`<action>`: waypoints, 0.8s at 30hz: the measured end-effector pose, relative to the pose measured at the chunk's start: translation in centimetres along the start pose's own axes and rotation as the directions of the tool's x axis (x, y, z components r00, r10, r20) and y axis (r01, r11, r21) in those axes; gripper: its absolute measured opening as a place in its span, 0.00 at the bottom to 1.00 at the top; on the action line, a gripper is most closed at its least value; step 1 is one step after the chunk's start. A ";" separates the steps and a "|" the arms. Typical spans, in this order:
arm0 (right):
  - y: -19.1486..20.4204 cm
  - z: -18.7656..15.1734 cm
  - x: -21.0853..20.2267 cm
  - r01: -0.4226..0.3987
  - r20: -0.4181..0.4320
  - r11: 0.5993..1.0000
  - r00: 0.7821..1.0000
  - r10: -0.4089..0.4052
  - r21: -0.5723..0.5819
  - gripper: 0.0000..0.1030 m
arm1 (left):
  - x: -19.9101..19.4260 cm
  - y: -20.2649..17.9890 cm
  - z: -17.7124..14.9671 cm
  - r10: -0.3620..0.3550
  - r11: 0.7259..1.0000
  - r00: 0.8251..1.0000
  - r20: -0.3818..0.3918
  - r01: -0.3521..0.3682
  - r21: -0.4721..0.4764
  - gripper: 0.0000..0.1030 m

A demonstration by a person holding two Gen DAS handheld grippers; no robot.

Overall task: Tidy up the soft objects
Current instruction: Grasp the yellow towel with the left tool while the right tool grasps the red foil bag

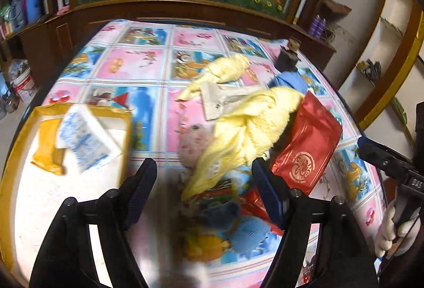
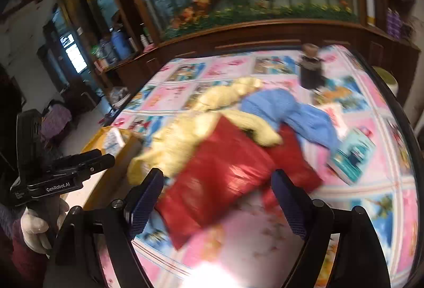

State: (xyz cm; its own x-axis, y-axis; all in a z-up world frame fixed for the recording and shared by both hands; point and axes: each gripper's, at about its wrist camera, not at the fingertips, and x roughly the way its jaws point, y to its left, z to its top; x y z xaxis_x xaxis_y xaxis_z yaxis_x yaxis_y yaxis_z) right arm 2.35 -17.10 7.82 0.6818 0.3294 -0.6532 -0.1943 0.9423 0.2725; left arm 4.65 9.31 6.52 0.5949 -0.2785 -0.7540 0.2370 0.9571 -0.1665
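Note:
A pale yellow fluffy cloth (image 1: 246, 126) lies in a heap mid-table, also in the right wrist view (image 2: 185, 139). A red foil pouch (image 1: 304, 145) lies against it on the right, seen large in the right wrist view (image 2: 225, 176). A blue knitted cloth (image 2: 288, 113) lies behind it. A pink soft toy (image 1: 193, 142) sits under the yellow cloth's left edge. My left gripper (image 1: 204, 182) is open and empty above the table, near the yellow cloth. My right gripper (image 2: 220, 198) is open and empty, hovering over the red pouch.
A yellow-rimmed tray (image 1: 16, 182) at the left holds a white-blue packet (image 1: 82, 139) and a yellow pad (image 1: 47, 147). A dark figurine (image 2: 311, 70) stands at the back right. A teal box (image 2: 352, 155) lies right. A wooden cabinet (image 1: 172, 9) stands behind the patterned tablecloth (image 1: 148, 60).

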 end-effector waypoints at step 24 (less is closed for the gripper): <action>-2.0 -2.8 8.9 -0.283 -0.086 0.912 0.943 0.321 0.296 0.49 | 5.1 -3.3 6.2 0.066 0.981 0.997 0.038 -0.072 0.178 0.72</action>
State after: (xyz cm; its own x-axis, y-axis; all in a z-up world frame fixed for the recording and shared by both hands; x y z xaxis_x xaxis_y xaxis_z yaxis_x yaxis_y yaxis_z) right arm 6.78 -15.88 -0.49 0.5201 0.6180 -0.5896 -0.1614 0.7489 0.6427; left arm 11.65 4.29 7.20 0.6381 -0.2173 -0.7386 0.3266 0.9452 0.0041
